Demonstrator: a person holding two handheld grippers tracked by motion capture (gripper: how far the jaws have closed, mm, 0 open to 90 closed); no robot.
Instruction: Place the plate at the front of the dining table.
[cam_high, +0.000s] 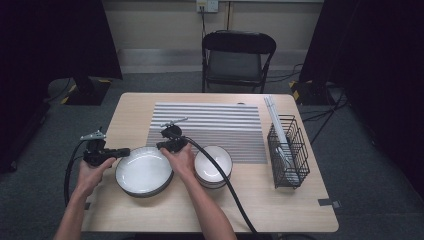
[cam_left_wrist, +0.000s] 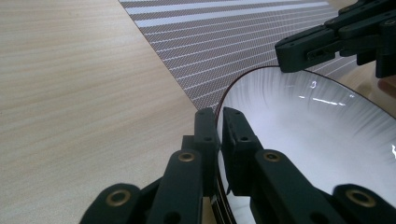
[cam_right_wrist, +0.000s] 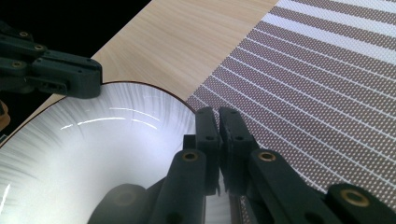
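Observation:
A large white bowl with a dark rim sits near the table's front left. My left gripper is shut on its left rim. My right gripper is shut on its far right rim. In the left gripper view the rim of the large bowl runs between the black jaws of my left gripper, and the right gripper clamps the far edge. In the right gripper view my right gripper pinches the rim of the large bowl, with the left gripper across it.
A stack of smaller white bowls stands just right of the large one. A striped placemat covers the table's middle. A black wire rack with white sticks stands at the right. A folding chair is behind the table.

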